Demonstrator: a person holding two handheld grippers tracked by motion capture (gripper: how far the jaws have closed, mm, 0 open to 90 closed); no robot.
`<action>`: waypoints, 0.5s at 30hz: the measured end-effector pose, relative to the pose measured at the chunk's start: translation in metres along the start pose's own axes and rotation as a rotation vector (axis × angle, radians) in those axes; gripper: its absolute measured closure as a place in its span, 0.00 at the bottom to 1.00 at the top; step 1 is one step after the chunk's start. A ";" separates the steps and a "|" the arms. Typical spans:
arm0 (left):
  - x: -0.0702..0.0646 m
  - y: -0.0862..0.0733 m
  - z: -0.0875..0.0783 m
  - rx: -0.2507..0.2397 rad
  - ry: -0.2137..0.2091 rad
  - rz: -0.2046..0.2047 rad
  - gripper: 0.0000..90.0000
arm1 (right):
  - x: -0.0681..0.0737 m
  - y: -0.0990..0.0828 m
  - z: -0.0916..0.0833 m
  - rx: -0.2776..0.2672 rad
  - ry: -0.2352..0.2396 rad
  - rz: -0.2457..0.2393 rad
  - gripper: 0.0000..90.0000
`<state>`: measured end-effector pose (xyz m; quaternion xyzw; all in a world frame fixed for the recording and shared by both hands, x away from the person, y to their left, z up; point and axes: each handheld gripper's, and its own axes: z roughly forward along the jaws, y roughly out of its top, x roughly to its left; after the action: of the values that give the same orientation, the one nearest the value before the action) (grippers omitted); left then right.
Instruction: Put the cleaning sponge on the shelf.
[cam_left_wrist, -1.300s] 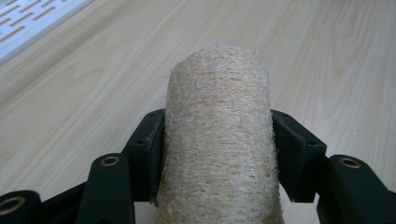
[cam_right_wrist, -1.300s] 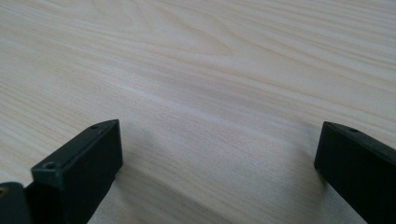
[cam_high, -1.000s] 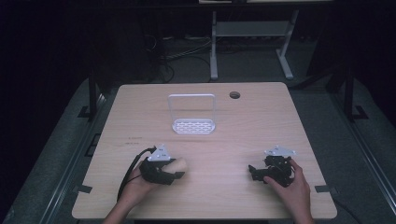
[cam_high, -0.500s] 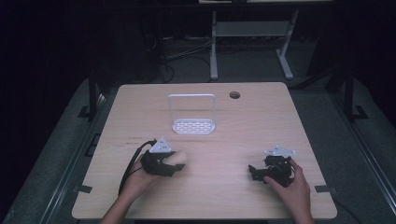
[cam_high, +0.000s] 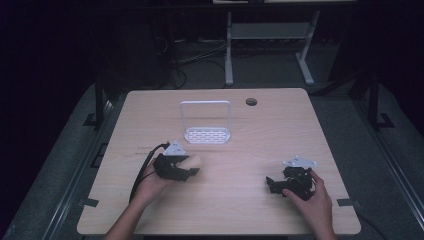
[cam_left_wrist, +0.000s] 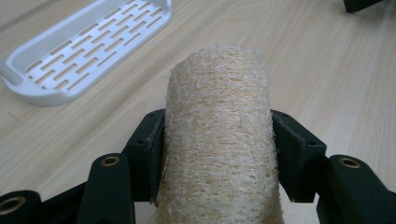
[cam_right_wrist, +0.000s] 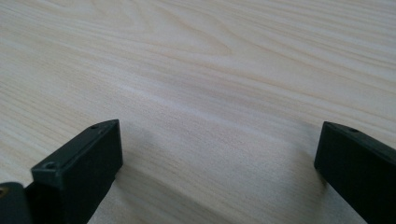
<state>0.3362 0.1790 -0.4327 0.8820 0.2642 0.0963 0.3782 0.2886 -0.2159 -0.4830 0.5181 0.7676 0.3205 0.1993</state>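
left gripper (cam_left_wrist: 217, 154): black jaws clamped on a pale, fibrous loofah cylinder (cam_left_wrist: 219, 140) jutting past its fingertips | white slotted plastic tray (cam_left_wrist: 88, 51): beyond the fingertips, apart | right gripper (cam_right_wrist: 219, 172): jaws wide apart over bare light wooden table (cam_right_wrist: 210, 70)

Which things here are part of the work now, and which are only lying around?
In the job: loofah roll, clamped in the left claw; probably the white slotted rack, standing nearby.

Idle: right claw, open over bare table; the table's cable hole.
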 end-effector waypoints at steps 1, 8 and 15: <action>0.001 0.001 0.001 -0.002 0.002 -0.001 0.46 | 0.000 0.000 0.000 0.000 0.000 0.000 0.01; 0.006 0.009 0.005 -0.001 0.007 0.001 0.46 | 0.000 0.000 0.000 0.000 0.000 0.002 0.01; 0.010 0.015 0.010 -0.008 0.005 -0.003 0.46 | 0.000 0.000 0.000 0.001 0.000 0.002 0.01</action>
<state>0.3544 0.1697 -0.4298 0.8798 0.2661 0.0988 0.3812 0.2886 -0.2157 -0.4829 0.5189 0.7672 0.3203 0.1989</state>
